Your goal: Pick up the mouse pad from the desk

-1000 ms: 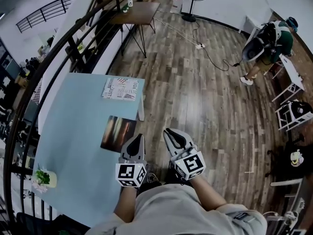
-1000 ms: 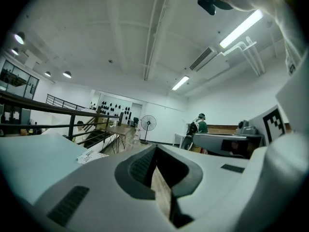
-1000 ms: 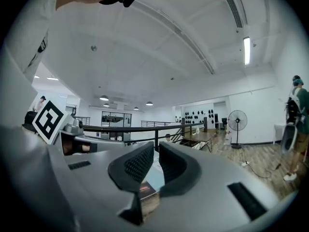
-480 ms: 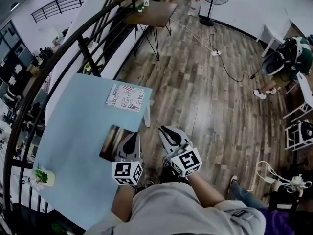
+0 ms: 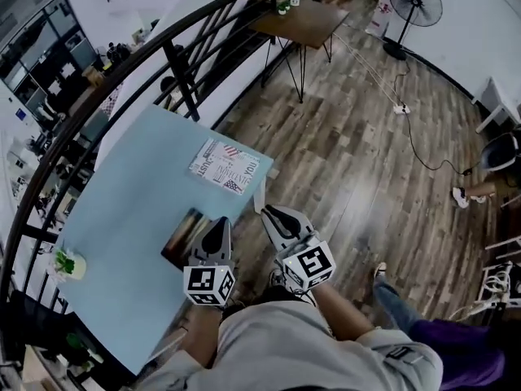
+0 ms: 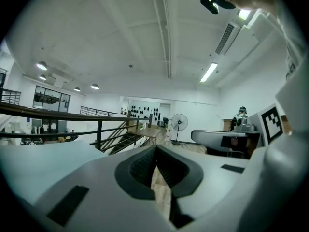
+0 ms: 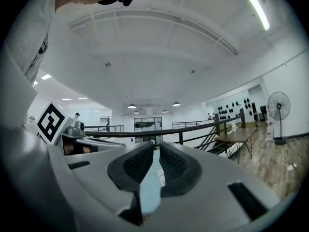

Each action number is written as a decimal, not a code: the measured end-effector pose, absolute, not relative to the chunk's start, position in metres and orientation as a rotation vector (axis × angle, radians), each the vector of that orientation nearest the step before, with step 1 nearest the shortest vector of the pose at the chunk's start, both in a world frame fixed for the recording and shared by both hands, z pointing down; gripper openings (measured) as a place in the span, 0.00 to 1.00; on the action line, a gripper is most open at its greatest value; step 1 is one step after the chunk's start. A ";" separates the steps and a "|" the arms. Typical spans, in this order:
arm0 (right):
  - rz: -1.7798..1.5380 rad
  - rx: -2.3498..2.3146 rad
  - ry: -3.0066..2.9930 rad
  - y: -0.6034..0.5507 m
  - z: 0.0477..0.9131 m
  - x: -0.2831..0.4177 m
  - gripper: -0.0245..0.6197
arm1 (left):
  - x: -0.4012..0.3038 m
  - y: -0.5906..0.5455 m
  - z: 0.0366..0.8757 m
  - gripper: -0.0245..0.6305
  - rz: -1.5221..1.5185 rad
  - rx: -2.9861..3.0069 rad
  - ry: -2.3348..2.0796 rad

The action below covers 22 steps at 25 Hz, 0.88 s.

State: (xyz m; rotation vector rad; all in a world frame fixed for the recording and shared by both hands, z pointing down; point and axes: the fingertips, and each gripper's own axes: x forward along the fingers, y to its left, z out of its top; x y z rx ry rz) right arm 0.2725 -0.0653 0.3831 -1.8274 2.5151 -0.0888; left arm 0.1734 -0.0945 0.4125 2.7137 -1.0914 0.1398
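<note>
The mouse pad [image 5: 184,233], a dark rectangle with a brownish picture, lies on the light blue desk [image 5: 122,210] near its right edge. My left gripper [image 5: 218,225] is shut and empty, its tip over the pad's right edge and hiding part of it. In the left gripper view the left gripper [image 6: 157,148] has its jaw tips meeting, with wooden floor showing below them. My right gripper [image 5: 273,213] hovers just off the desk's edge, above the floor. In its own view the right gripper [image 7: 155,146] stands narrowly open, with only the blue desk showing through the gap.
A printed mat [image 5: 226,166] lies at the desk's far right corner. A small potted plant [image 5: 65,265] sits near its left edge. A black railing [image 5: 179,80] curves behind the desk. On the wooden floor are a table [image 5: 305,19], a fan [image 5: 415,2] and a cable [image 5: 415,137].
The view has swung left over the desk. Both grippers have moved left with it. The left gripper's tip, which was beside the mouse pad, is now over its right edge.
</note>
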 end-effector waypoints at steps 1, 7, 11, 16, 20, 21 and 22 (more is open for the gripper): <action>-0.091 -1.792 2.542 -0.070 0.384 0.272 0.11 | 0.172 -0.096 0.414 0.06 0.139 2.695 -1.129; -0.118 -1.587 2.672 -0.095 0.400 0.255 0.11 | 0.145 -0.097 0.429 0.05 0.173 2.581 -1.327; -0.152 -1.454 2.742 -0.106 0.412 0.233 0.11 | 0.118 -0.096 0.440 0.06 0.199 2.496 -1.450; -0.252 -1.304 2.836 -0.109 0.440 0.199 0.11 | 0.082 -0.085 0.460 0.06 0.228 2.360 -1.587; -0.312 -1.221 2.901 -0.110 0.458 0.175 0.11 | 0.056 -0.079 0.476 0.06 0.249 2.274 -1.661; -0.326 -1.203 2.921 -0.110 0.464 0.170 0.11 | 0.050 -0.076 0.481 0.06 0.255 2.250 -1.674; -0.337 -1.185 2.941 -0.109 0.469 0.164 0.11 | 0.044 -0.072 0.487 0.06 0.261 2.227 -1.684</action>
